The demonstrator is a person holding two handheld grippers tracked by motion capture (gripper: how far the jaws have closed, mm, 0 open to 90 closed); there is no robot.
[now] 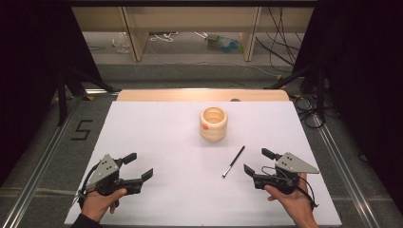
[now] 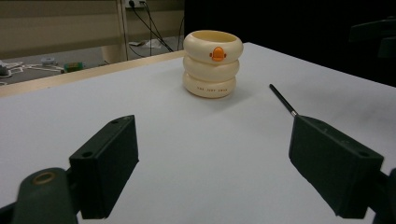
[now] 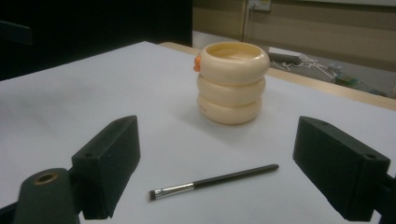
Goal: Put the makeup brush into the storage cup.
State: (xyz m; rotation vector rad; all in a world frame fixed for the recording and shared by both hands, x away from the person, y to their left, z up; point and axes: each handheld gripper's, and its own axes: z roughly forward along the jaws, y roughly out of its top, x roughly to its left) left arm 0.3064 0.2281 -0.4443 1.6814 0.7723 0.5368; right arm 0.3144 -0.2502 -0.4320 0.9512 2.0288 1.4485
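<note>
A cream ribbed holder (image 1: 213, 123) with an orange mark stands upright near the middle of the white table; it also appears as the holder (image 2: 213, 64) and the holder (image 3: 231, 82) in the two gripper views. A thin black brush (image 1: 234, 161) with a silver ferrule lies flat in front of it, slightly right; the brush (image 3: 212, 181) lies just beyond my right jaws, and the brush (image 2: 282, 100) shows at the right of the left gripper view. My left gripper (image 1: 140, 166) rests near the front left, open and empty. My right gripper (image 1: 259, 162) sits near the front right, open and empty, close to the brush.
The white board (image 1: 157, 133) covers the table, with a wooden strip (image 1: 199, 95) along its far edge. Metal rails (image 1: 43, 156) run down both sides. Dark curtains and tripod legs (image 1: 66, 90) flank the table; cables lie on the floor behind.
</note>
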